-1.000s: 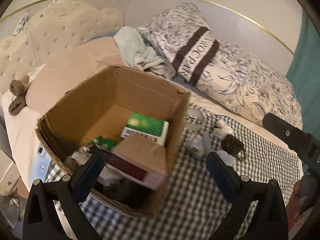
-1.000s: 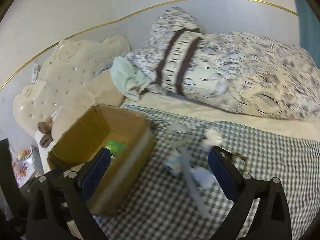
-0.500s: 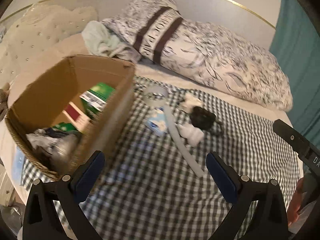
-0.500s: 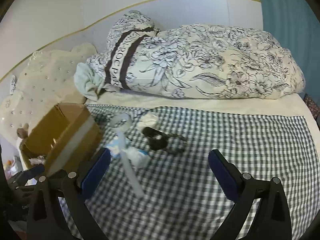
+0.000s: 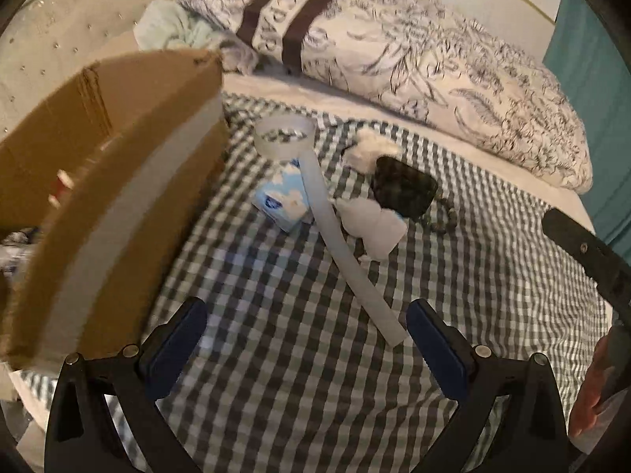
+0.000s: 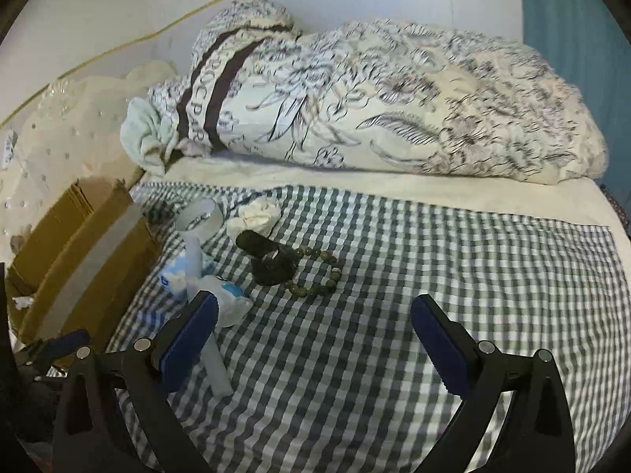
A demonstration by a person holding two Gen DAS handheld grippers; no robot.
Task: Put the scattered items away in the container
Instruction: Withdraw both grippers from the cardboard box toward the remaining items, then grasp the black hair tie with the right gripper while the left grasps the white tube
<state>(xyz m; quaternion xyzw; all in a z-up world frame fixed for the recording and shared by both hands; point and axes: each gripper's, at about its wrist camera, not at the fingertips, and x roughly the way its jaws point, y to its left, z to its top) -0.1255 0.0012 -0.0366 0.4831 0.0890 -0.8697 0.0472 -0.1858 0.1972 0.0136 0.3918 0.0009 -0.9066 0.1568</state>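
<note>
A cardboard box (image 5: 98,181) (image 6: 75,244) stands at the left on a checked cloth. Beside it lie scattered items: a clear tape roll (image 5: 284,136) (image 6: 199,216) with a long strip (image 5: 339,244) unrolled, a blue-and-white packet (image 5: 282,199) (image 6: 173,274), a white cloth wad (image 5: 372,226), a crumpled white tissue (image 6: 256,215), a black object (image 5: 404,187) (image 6: 264,252) and a green bead bracelet (image 6: 315,272). My left gripper (image 5: 305,345) hangs open above the cloth, near the strip's end. My right gripper (image 6: 313,339) is open and holds nothing, short of the bracelet.
A large floral pillow (image 6: 374,110) and a pale green towel (image 6: 144,134) lie behind the items. A tufted cream headboard (image 6: 51,126) rises behind the box. A teal curtain (image 5: 595,71) hangs at the right. The checked cloth (image 6: 434,276) stretches to the right.
My left gripper swung from over the box to the right and now faces the scattered items. My right gripper also turned right and came nearer the bed. Both stayed open.
</note>
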